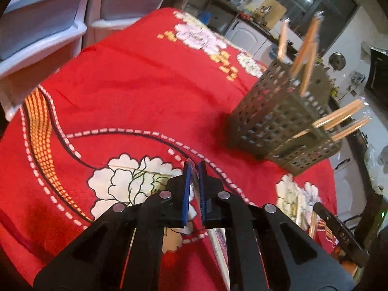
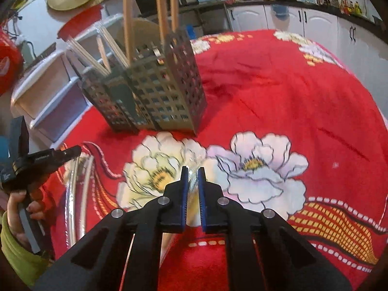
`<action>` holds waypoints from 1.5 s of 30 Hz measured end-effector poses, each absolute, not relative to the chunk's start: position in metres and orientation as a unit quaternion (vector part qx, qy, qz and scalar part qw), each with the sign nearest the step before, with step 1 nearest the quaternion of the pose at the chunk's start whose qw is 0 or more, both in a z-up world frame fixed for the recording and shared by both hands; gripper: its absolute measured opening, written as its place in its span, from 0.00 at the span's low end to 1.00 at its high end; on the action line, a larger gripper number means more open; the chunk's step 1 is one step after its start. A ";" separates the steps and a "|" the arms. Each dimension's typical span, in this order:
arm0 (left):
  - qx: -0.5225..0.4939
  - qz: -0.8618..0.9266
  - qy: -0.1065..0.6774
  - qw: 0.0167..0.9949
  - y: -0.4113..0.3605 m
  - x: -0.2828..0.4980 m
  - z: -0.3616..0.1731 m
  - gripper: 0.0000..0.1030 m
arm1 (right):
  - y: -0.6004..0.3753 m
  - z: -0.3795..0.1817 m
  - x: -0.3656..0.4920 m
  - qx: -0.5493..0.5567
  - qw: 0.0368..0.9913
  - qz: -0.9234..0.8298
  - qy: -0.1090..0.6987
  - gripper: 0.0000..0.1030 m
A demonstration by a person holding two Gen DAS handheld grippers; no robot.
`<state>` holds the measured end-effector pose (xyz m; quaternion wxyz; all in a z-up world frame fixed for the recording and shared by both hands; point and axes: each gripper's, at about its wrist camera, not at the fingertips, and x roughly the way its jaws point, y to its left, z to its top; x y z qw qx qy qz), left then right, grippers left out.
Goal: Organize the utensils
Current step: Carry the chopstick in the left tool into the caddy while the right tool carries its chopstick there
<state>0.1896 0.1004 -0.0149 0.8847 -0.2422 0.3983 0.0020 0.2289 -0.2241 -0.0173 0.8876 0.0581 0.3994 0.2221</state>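
Chopsticks (image 1: 306, 48), wrapped in clear sleeves, stand and lean in a perforated grey metal utensil caddy (image 1: 278, 123) on the red floral tablecloth (image 1: 135, 92); from the right wrist camera the same caddy (image 2: 155, 92) sits at the cloth's far left, near white plastic drawers (image 2: 55, 92), sticks (image 2: 127, 24) poking up and fanning out left. Writing: "DAS" reads on the black finger of the other tool at the lower right of the left wrist view; the small print on the left tool's body in the right wrist view is too blurred to read. Left gripper (image 1: 193, 169) hovers low over the cloth's white flower, pointed ahead and left of the caddy, blue-padded fingers nearly together, clenched on a thin clear-wrapped utensil whose shiny length runs back under the body. Right gripper (image 2: 192, 172) hangs over the big white flowers, aimed toward the caddy but well short of it, fingers likewise narrow and pinching a clear-wrapped piece; what's inside the wrap I cannot tell. The person's left hand (image 2: 17, 206), green sleeve, wraps the left tool's handle at the right wrist view's left edge, with more clear-wrapped sticks (image 2: 75, 189) lying on the cloth just beside it.
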 end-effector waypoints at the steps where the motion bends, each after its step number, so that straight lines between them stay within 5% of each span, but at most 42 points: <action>1: -0.238 0.001 0.393 0.888 0.099 0.187 -0.009 0.02 | -0.223 -0.012 0.228 0.058 0.889 0.226 0.393 0.07; 22: -0.203 -0.041 0.298 0.932 0.078 0.159 0.078 0.01 | -0.198 0.102 0.200 0.034 0.929 0.267 0.253 0.04; 45: -0.167 -0.094 0.235 0.953 0.039 0.173 0.145 0.01 | -0.191 0.156 0.196 0.036 0.949 0.266 0.165 0.04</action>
